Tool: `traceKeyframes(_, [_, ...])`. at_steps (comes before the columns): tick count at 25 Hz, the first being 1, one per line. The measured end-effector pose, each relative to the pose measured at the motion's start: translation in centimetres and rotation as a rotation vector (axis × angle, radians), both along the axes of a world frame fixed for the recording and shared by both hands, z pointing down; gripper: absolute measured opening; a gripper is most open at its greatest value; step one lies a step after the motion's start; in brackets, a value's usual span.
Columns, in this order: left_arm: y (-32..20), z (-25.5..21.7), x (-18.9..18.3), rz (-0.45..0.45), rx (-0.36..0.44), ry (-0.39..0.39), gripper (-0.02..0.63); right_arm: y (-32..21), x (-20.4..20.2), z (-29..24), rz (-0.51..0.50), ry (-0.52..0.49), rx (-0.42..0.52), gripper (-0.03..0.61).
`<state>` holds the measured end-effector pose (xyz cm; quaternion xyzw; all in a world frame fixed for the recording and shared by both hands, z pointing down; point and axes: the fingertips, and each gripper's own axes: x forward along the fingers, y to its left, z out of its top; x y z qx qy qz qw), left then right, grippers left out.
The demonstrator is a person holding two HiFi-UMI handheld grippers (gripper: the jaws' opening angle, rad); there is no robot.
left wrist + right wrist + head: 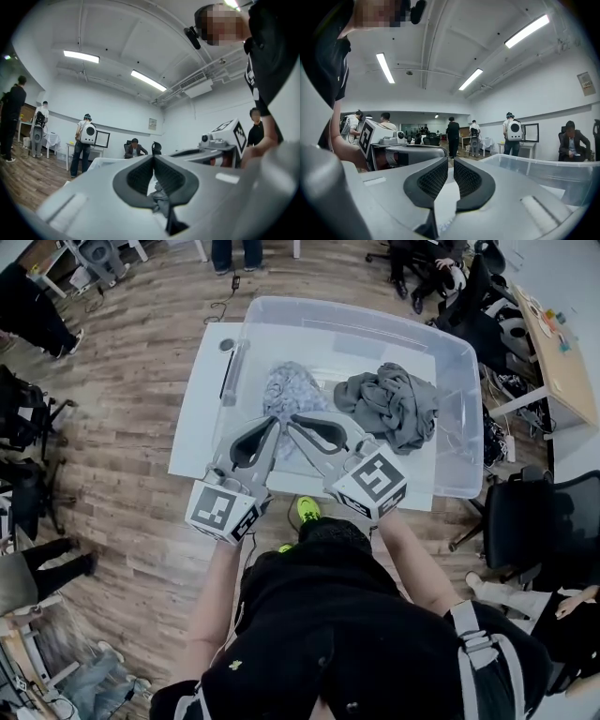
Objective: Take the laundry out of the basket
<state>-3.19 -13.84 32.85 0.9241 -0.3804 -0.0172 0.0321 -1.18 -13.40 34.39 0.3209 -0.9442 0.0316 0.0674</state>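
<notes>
A clear plastic bin [461, 381] stands on a white table [199, 432]. Inside it lie a pale patterned garment [289, 388] and, to its right, a crumpled dark grey garment [389, 404]. My left gripper [277, 424] and right gripper [293, 420] are side by side, their tips almost meeting over the pale garment's near end. The left gripper [153, 158] is shut, and a fold of grey cloth [159, 199] shows in the gap behind its pads. I cannot tell whether that cloth is pinched. The right gripper [450, 161] is shut, with the bin [534, 169] to its right.
A dark rod [228, 373] lies on the table left of the bin. Black office chairs [530, 521] and a wooden desk [562, 352] crowd the right side. Several people [85, 138] stand farther off on the wood floor [122, 427].
</notes>
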Motion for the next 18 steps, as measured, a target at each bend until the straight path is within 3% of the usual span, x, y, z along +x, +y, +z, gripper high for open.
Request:
traceKeyframes(7, [-4.5, 0.1, 0.0, -0.050, 0.009, 0.002, 0.008, -4.6, 0.4, 1.7, -0.097, 0.084, -0.023, 0.092])
traceKeyframes(18, [-8.7, -0.6, 0.1, -0.129, 0.050, 0.020, 0.008, -9.4, 0.4, 5.9, -0.207, 0.150, -0.077, 0.131])
